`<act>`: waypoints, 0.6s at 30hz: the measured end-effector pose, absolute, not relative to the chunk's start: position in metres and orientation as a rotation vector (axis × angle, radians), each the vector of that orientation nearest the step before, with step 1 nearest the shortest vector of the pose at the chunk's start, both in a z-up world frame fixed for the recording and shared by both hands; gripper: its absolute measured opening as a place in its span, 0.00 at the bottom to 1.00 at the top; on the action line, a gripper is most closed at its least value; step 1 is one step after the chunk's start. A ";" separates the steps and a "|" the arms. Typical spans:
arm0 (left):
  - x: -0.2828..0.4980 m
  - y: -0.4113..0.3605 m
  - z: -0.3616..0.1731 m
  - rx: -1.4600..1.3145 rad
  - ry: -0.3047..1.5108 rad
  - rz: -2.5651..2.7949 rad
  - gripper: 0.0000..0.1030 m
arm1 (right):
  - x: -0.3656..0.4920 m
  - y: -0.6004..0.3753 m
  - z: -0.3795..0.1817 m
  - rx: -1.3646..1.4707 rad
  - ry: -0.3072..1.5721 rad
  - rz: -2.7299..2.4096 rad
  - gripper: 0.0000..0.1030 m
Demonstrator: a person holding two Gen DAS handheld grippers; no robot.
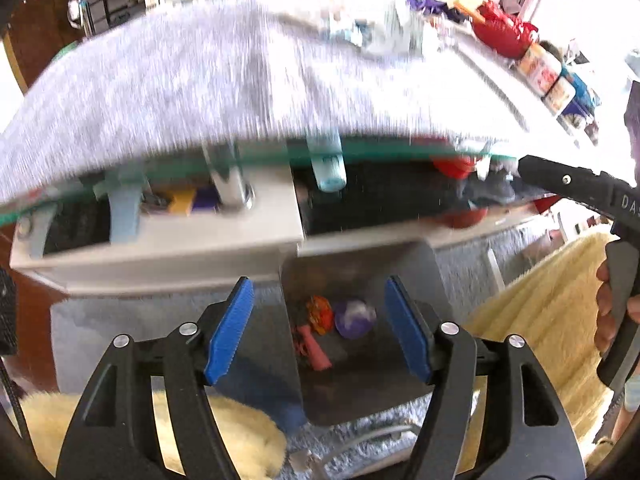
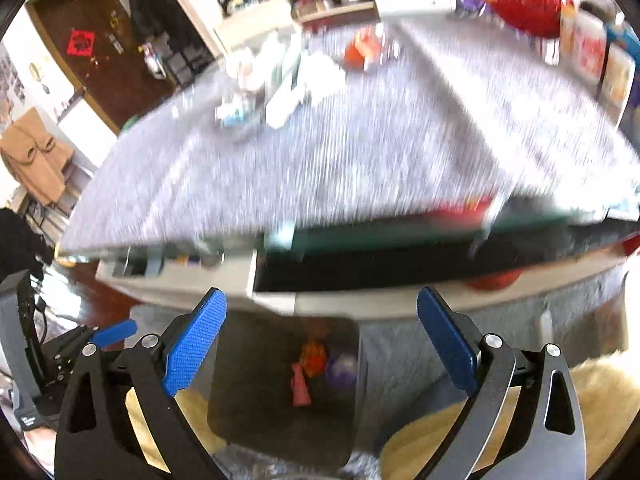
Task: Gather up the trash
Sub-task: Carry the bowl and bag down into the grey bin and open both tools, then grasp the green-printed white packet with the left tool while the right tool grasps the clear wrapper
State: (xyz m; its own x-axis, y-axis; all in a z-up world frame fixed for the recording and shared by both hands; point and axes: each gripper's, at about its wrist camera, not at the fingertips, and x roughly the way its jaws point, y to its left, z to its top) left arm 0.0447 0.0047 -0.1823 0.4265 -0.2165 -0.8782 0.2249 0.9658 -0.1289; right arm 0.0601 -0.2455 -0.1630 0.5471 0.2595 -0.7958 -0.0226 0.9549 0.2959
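A dark grey trash bin point(image 1: 404, 384) stands on the floor below the table's front edge; it holds an orange wrapper point(image 1: 320, 314), a purple wad point(image 1: 354, 318) and a pink scrap point(image 1: 312, 350). My left gripper point(image 1: 320, 328) is open and empty above the bin. My right gripper point(image 2: 322, 344) is open and empty, also above the bin point(image 2: 248, 404). Crumpled white trash point(image 2: 280, 80) and an orange piece point(image 2: 360, 52) lie at the far side of the grey-clothed table point(image 2: 340, 148). Both views are motion-blurred.
Red bag point(image 2: 524, 0) and jars point(image 2: 588, 48) line the table's right edge. A shelf under the glass top point(image 1: 160, 216) holds small items. Cream fluffy rugs point(image 1: 548, 320) lie on the floor either side of the bin. The right gripper's handle point(image 1: 620, 280) is at the left view's right.
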 end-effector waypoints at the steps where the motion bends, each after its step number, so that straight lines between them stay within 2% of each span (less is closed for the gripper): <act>1: 0.048 0.004 -0.178 0.009 1.086 -0.278 0.65 | 0.066 -0.250 -0.156 0.263 0.961 0.164 0.94; 12: 0.110 -0.034 -0.140 0.038 1.003 -0.353 0.68 | 0.132 -0.282 -0.144 0.227 0.915 0.076 0.93; 18: 0.147 -0.072 -0.135 0.075 0.979 -0.414 0.68 | 0.173 -0.290 -0.143 0.232 0.895 0.063 0.85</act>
